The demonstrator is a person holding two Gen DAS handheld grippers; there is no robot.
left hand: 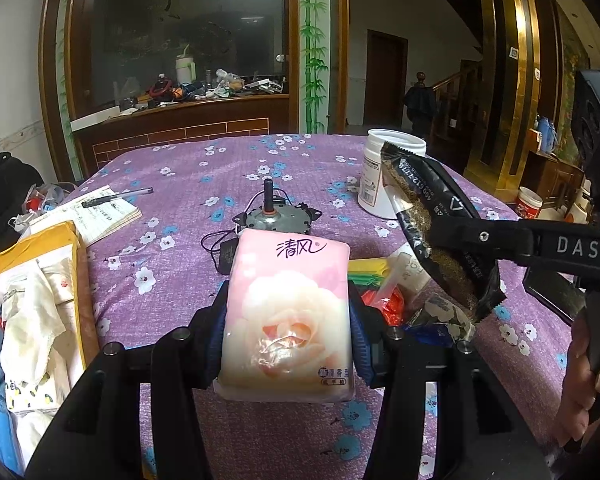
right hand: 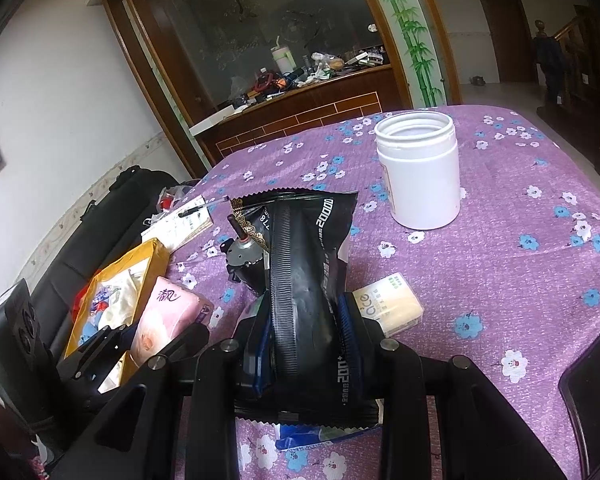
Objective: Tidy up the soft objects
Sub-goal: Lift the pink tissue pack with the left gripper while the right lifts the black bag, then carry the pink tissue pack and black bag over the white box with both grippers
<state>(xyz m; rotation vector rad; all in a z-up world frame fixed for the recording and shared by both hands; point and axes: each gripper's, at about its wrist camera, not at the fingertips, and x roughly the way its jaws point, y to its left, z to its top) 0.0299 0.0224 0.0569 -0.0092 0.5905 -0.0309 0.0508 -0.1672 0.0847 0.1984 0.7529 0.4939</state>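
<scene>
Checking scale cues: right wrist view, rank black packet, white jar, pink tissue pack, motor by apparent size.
1. black packet, largest, but clamped right at the camera, so inflated.
2. white jar.
3. pink tissue pack, partly hidden by the left gripper.
4. motor, partly hidden behind the packet.

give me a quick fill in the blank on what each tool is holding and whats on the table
1. The left tool is clamped on a pink pack of ____.
2. The right tool grips a wrapper whose main colour is ____.
3. The white jar stands upright on the purple tablecloth with no ____ on top.
4. A pen lies on top of the ____.

Missing words: tissues; black; lid; notebook
</scene>
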